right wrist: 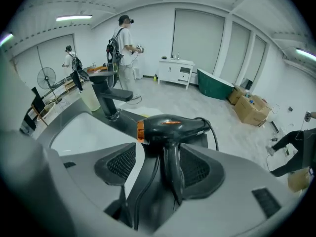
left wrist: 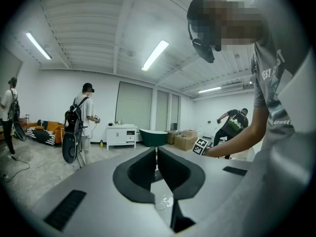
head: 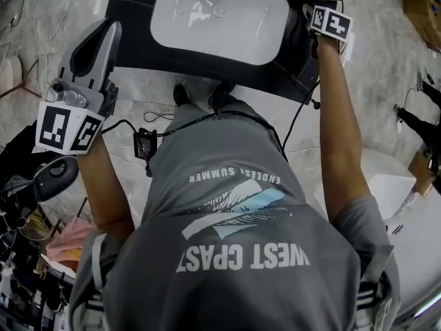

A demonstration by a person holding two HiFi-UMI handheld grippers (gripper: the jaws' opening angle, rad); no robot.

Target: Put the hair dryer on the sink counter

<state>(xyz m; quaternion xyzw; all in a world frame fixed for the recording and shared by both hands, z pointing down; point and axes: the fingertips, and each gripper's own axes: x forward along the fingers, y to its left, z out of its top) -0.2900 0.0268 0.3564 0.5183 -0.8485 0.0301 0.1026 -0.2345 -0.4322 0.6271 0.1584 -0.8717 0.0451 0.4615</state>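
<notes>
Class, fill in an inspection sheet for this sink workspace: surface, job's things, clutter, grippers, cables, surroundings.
Surface: dark sink counter around a white basin.
Job's things: black hair dryer with orange ring, at the counter's corner.
Clutter: black tap, pale cup beside it.
Grippers: right gripper open, dryer handle between its jaws; left gripper shut, empty.
Cables: dryer's black cord hangs off the counter.
Surroundings: white cabinet, green bathtub, cardboard boxes, other people.

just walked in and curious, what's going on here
A person holds tongs in each hand at a sink counter. The right tongs stand open around the handle of a hair dryer that lies at the counter's corner, beside the basin. The left tongs are shut and empty, held off to the side.
</notes>
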